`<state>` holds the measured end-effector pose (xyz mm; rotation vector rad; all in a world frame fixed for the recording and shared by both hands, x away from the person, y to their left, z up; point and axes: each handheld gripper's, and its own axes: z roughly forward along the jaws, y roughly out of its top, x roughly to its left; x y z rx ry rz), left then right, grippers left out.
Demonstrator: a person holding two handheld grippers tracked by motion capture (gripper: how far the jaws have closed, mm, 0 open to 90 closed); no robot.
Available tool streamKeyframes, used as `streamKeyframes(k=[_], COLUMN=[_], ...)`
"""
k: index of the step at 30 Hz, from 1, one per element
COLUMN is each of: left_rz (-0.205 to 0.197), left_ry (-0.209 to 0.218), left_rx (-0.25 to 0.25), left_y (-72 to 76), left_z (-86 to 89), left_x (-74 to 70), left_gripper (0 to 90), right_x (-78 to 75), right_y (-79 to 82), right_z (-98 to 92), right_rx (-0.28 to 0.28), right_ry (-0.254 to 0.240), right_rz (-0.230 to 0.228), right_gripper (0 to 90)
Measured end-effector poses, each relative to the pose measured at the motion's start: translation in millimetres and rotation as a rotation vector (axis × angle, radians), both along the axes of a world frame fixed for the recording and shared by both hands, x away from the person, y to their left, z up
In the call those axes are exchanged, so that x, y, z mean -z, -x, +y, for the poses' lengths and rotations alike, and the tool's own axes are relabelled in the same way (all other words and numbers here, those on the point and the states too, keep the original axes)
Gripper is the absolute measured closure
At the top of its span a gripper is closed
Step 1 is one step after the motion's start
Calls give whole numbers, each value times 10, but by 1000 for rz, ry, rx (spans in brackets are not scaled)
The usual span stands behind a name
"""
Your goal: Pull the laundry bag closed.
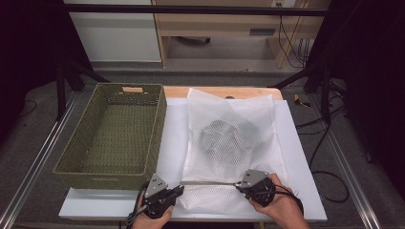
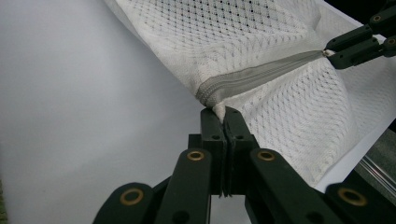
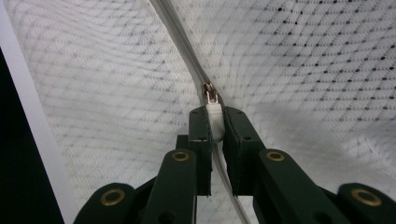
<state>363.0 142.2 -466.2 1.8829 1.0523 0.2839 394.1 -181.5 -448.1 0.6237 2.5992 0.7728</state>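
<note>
Along the table's near edge, we work the zipper of a white mesh laundry bag that lies flat down the middle of the table, a dark bundle showing through its netting. We judge the bag light, limp and quick to bunch, so cloth alone gives poor purchase. Our left claw is pinched tight on the bag's corner tab at the zipper's end; our right claw grips the white zipper pull, jaws narrow around it. Between them the zipper runs taut. A green woven basket stands just beside the bag, at the table's left edge; the right side offers open room.
</note>
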Motion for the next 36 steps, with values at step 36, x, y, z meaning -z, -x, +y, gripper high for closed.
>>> streamKeyframes(k=[36], left_rz=[2], left_ry=[0], left_rx=[2], left_y=[3], left_z=[-9], left_x=[8], left_gripper=[888], right_x=[55], right_y=[75], right_z=[-429], right_rx=[74], right_ry=[-16], right_rz=[6], right_gripper=[819])
